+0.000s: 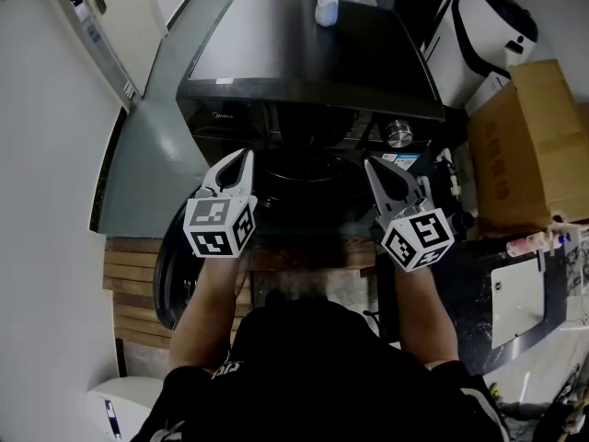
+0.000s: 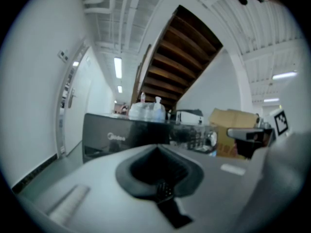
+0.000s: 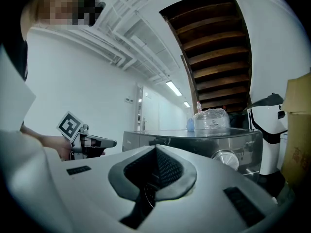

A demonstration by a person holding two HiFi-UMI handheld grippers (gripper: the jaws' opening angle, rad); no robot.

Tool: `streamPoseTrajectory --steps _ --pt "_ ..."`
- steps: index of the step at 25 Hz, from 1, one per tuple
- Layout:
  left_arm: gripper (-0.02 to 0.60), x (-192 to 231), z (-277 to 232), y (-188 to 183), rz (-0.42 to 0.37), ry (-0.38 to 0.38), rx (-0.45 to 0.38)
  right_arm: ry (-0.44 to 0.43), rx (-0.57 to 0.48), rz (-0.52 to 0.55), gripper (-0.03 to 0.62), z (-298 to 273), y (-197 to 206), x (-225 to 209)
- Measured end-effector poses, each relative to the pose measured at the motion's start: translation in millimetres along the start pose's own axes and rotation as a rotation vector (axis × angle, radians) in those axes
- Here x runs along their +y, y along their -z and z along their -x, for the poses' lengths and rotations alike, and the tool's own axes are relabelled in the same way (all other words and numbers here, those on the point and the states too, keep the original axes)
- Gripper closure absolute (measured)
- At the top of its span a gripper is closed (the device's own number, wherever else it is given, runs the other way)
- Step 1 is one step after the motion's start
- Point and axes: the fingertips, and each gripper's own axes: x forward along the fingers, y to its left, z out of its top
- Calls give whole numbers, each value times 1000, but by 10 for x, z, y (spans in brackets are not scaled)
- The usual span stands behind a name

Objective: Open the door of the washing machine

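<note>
The dark washing machine (image 1: pixel 304 53) stands in front of the person, and its round door (image 1: pixel 168 265) appears swung out at the front's left side. Both tools hover level before the drum opening. The left tool (image 1: pixel 246 157) has its jaws together on nothing, and so does the right tool (image 1: pixel 371 165). A bottle (image 1: pixel 326 0) stands at the back edge of the machine's top. A cardboard box (image 1: pixel 534 145) crowds the right side and wooden slats (image 1: pixel 138 284) lie at the left.

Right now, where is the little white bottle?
In the head view, the bottle stands at the far edge of the washing machine's dark top, slightly right of middle.
</note>
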Motion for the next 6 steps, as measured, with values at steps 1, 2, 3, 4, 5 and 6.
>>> streamPoseTrajectory --steps 1,2,3,4,5,6 --pt "572 -4 2 4 0 0 1 -1 -1 -2 605 6 0 1" --pt "572 -10 3 10 1 1 1 -1 -2 -4 605 13 3 2" --pt "572 -18 4 17 2 2 3 -2 -1 -6 605 20 7 1" --pt "572 -28 3 25 4 3 4 -2 -1 -8 605 28 11 -1" --pt "572 -39 2 34 5 4 6 -2 0 -10 605 36 15 -4" --pt "572 -51 1 42 6 5 8 -2 1 -12 605 44 19 -6"
